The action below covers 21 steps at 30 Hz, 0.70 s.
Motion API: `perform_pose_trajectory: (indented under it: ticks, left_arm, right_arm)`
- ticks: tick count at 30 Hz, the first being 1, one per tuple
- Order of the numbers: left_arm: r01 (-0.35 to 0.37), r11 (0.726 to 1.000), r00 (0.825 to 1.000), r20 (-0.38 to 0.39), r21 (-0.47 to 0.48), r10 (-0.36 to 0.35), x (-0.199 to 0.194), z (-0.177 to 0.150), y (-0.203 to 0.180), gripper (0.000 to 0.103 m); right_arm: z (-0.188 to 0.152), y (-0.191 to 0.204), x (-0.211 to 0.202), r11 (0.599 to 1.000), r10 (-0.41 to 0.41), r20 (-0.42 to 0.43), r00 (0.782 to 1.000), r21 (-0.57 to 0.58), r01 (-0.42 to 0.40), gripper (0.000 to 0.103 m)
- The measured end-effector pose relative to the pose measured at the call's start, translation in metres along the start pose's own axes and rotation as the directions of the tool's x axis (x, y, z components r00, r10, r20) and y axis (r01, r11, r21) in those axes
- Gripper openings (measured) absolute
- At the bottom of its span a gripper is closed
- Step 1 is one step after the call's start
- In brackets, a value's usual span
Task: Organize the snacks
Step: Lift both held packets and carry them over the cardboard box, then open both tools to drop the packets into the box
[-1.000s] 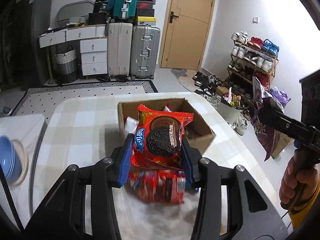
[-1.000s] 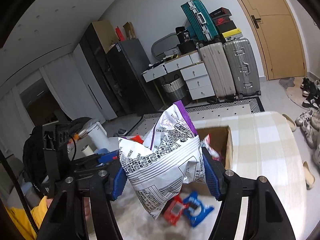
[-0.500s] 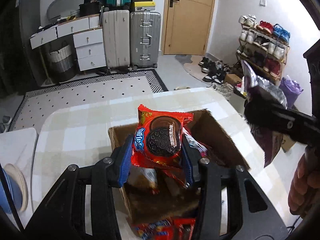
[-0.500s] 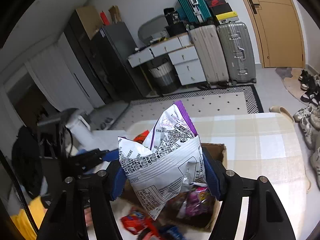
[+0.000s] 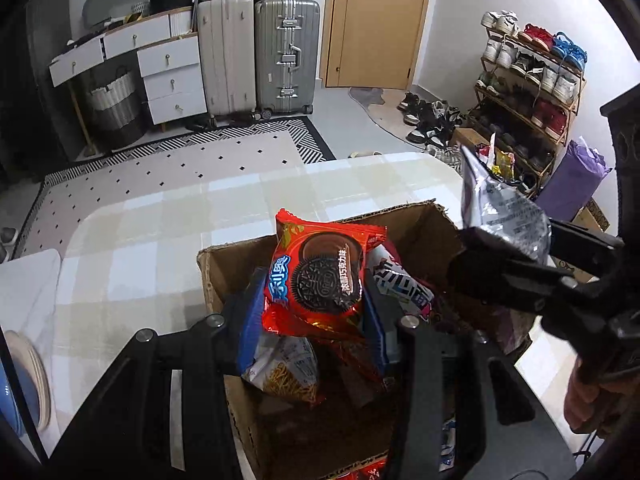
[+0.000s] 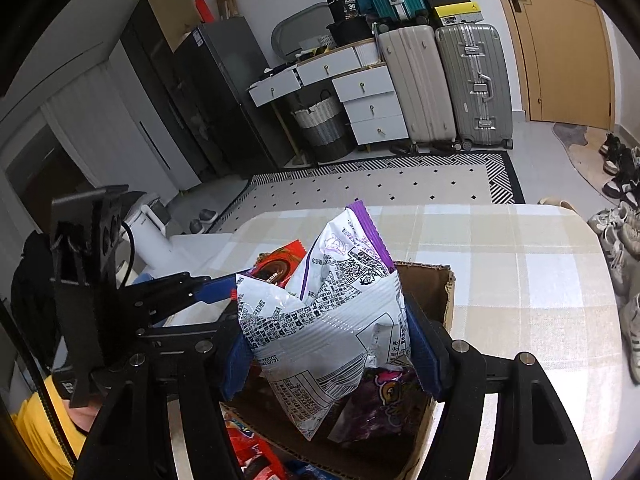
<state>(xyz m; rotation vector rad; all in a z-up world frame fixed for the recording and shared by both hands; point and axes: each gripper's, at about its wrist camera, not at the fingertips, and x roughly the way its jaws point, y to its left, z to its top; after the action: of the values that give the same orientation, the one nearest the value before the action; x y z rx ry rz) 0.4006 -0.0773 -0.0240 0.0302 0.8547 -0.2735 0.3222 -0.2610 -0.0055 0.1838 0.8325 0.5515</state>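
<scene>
My left gripper (image 5: pixel 312 312) is shut on a red cookie packet (image 5: pixel 320 276) and holds it over the open cardboard box (image 5: pixel 224 264), which has several snack packs inside. My right gripper (image 6: pixel 326 344) is shut on a white and purple snack bag (image 6: pixel 324 320), also above the box (image 6: pixel 436 284). In the left wrist view the right gripper (image 5: pixel 508 256) with its bag (image 5: pixel 500 208) comes in from the right over the box's right side. The right wrist view shows the left gripper (image 6: pixel 224 284) and the red packet (image 6: pixel 280 264) at the left.
The box stands on a checked tablecloth (image 5: pixel 140 248). Blue and white bowls (image 5: pixel 20 392) sit at the left edge. A purple snack pack (image 6: pixel 380 404) lies in the box; red packets (image 6: pixel 248 448) lie on the table in front of it. Suitcases, drawers and a shoe rack stand beyond.
Both grippers moved forward and down with their packets, from in front of the box to above its opening. The right gripper came closer to the left one.
</scene>
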Motion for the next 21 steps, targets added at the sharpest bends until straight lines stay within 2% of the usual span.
perform_pose_trajectory:
  ticks: [7, 12, 14, 16, 21]
  left_arm:
    - [0.013, 1.000, 1.000, 0.001, 0.014, -0.013, 0.001, -0.007, -0.002, 0.041]
    - [0.008, 1.000, 1.000, 0.003, 0.025, -0.009, -0.001, -0.013, -0.003, 0.041]
    - [0.018, 1.000, 1.000, 0.001, 0.022, -0.018, -0.003, -0.013, -0.003, 0.045]
    - [-0.003, 1.000, 1.000, 0.005, 0.027, 0.003, -0.005, -0.013, -0.004, 0.053]
    - [-0.024, 0.999, 0.999, 0.024, 0.039, 0.023, -0.016, -0.015, -0.006, 0.062]
  right_arm:
    - [0.001, -0.004, 0.009, 0.999, -0.040, 0.008, 0.999, -0.019, 0.040, 0.068]
    - [-0.001, -0.009, 0.010, 0.999, -0.040, 0.000, 0.999, -0.010, 0.040, 0.068]
    - [-0.002, -0.007, 0.010, 0.999, -0.048, 0.001, 0.999, -0.011, 0.048, 0.068]
    - [-0.001, -0.008, 0.011, 0.999, -0.050, 0.002, 0.999, -0.016, 0.050, 0.068]
    - [-0.002, -0.012, 0.011, 0.999, -0.050, 0.003, 0.999, -0.003, 0.050, 0.068]
